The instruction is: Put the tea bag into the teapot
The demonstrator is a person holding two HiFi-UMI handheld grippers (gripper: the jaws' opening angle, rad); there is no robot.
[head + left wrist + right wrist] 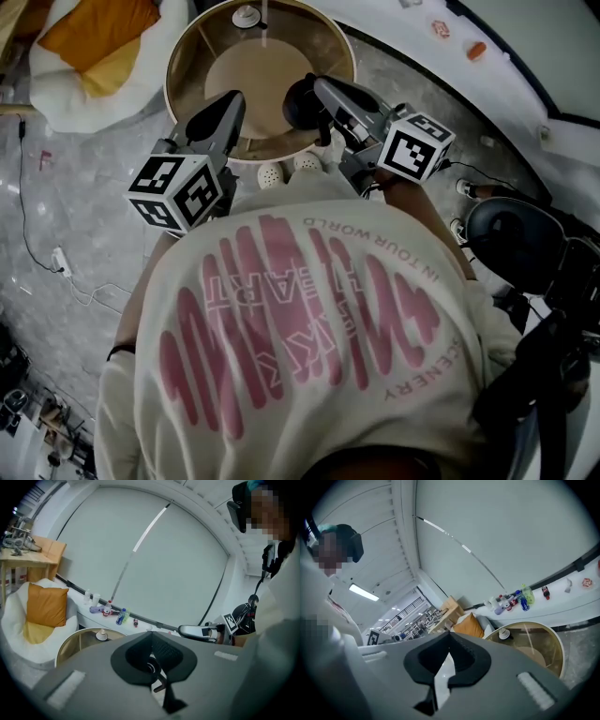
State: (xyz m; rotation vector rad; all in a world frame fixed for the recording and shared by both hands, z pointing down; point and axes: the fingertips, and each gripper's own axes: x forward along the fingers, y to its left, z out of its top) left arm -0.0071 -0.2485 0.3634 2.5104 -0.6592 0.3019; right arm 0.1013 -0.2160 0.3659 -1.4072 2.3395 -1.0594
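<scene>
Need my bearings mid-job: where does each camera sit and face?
Head view: on the head, facing steeply down at the round table; shows shirt, left gripper, right gripper.
Left gripper view: on that gripper, facing across the room; shows its shut jaws, the right gripper.
Right gripper view: on that gripper, facing the bottle ledge; shows its shut jaws, the shirt.
Shared: all three see the round table and teapot.

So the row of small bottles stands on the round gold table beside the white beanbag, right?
Not quite. The bottles stand on the white ledge along the wall behind the round gold table, not on the table. The table is indeed beside the white beanbag. The left gripper view shows this.
</scene>
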